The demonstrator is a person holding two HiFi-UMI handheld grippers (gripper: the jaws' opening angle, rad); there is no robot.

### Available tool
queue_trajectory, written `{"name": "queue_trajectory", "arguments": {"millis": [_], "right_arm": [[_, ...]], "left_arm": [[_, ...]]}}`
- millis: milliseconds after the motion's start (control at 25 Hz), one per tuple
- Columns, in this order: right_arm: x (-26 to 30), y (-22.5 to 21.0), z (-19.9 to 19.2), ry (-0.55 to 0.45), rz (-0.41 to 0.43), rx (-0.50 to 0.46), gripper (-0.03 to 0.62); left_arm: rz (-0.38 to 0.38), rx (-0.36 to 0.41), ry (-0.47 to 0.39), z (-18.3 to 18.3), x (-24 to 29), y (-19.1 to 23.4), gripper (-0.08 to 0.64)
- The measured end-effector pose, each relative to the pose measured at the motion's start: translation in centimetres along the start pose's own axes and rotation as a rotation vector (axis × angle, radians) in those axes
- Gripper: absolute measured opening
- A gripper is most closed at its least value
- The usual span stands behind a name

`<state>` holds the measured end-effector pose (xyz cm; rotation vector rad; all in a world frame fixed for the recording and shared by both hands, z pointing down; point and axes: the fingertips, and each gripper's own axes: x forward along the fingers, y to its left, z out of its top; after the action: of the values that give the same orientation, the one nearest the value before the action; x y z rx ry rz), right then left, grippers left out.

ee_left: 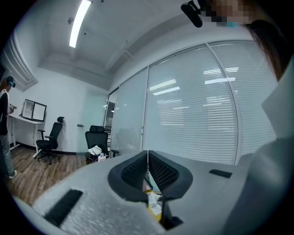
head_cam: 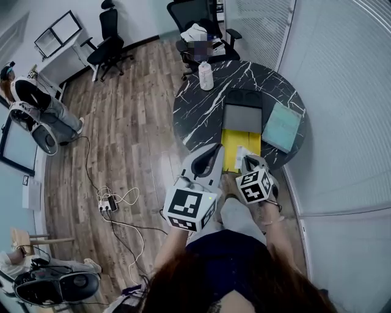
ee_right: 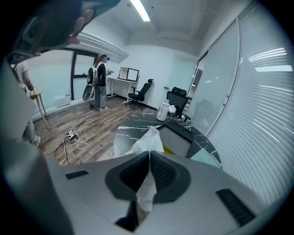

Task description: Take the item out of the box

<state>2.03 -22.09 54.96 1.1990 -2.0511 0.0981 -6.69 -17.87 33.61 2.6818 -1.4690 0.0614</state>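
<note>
Right tongs (ee_right: pixel 149 153) pinch white wrapper (ee_right: pixel 149 140) at table (ee_right: pixel 133 124) near edge; left tongs (ee_left: pixel 147 156) closed.

the box (head_cam: pixel 231 148) is lying at the table's (head_cam: pixel 195 111) near edge, a tray (head_cam: pixel 242 118) sitting just behind it, a pad (head_cam: pixel 281 126) lying to the right, a bottle (head_cam: pixel 206 76) standing far left.

Head view: from above the person, steeply down onto the round marbled table (head_cam: pixel 201 104), with left gripper (head_cam: pixel 214 153) and right gripper (head_cam: pixel 249 162) close beneath the lens. Left gripper view: right behind closed fingers (ee_left: pixel 131 172), tipped upward toward window blinds (ee_left: pixel 193 114) and ceiling. Right gripper view: right behind fingers (ee_right: pixel 170 174) pinching a white sheet (ee_right: pixel 149 136), facing forward and slightly down across the same table. Shared with the head view: table, white bottle (head_cam: pixel 206 76), black chair (head_cam: pixel 183 12), wood floor (head_cam: pixel 122 122). Shared by both gripper views: window blinds, black chair.
</note>
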Motion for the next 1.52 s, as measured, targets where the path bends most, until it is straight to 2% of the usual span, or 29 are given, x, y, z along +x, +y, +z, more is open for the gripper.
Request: {"name": "queue_trajectory", "arguments": {"millis": [480, 920, 1520], "right_arm": [[-6.5, 0.6, 2.7, -0.101, -0.084, 0.014, 0.028], [-11.3, 1.4, 4.8, -0.205, -0.115, 0.065, 0.029], [-16.2, 0.6, 7.1, -0.317, -0.127, 0.078, 0.029]], "left_arm": [[-0.049, 0.019, -0.010, 0.2, -3.7, -1.7, 0.028], [-0.083, 0.025, -0.032, 0.4, -6.1, -3.3, 0.028], [-0.110, 0.026, -0.042, 0.6, -5.9, -5.3, 0.028]]}}
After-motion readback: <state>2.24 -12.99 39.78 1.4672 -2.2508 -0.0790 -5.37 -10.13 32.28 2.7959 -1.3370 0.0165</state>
